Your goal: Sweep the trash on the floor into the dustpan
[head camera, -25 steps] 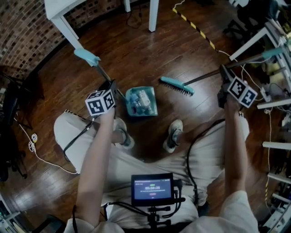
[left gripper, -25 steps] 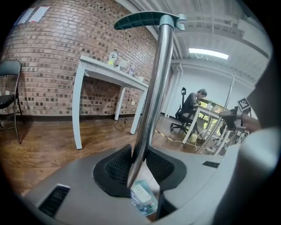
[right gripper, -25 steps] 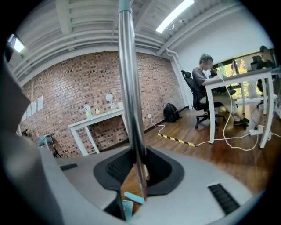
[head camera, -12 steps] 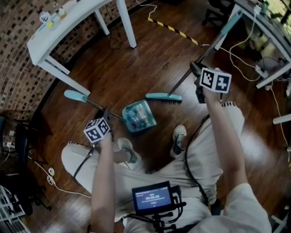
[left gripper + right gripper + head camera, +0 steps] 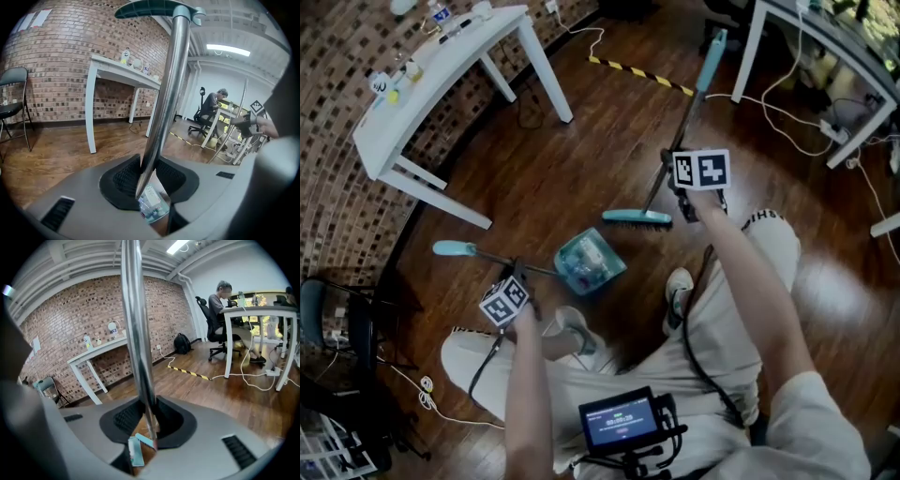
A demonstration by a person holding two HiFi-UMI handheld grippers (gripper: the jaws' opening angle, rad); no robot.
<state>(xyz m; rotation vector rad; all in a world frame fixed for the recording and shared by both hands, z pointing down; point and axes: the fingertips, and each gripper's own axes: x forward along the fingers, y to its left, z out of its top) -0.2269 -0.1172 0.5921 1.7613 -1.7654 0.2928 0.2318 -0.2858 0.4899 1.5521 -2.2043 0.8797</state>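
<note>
Nearer now, the teal broom head [image 5: 637, 217] is just beside the teal plastic dustpan [image 5: 617, 265] on the wooden floor [image 5: 581, 150], filled with seemingly clear wrappers [image 5: 584, 265]. Left gripper [image 5: 521, 273] jaws clamp its metal handle [image 5: 492, 258]; right gripper [image 5: 673, 181] jaws clamp the broomstick [image 5: 696, 89].

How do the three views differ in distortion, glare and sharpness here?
Head view: sharp but dim, with a glare patch on the wooden floor at right. Left gripper view: heavy fisheye, dark corners, the brick wall bowed, a long highlight down the dustpan handle. Right gripper view: same fisheye; the broom handle sharp, a mosaic patch over the seated person's face.
</note>
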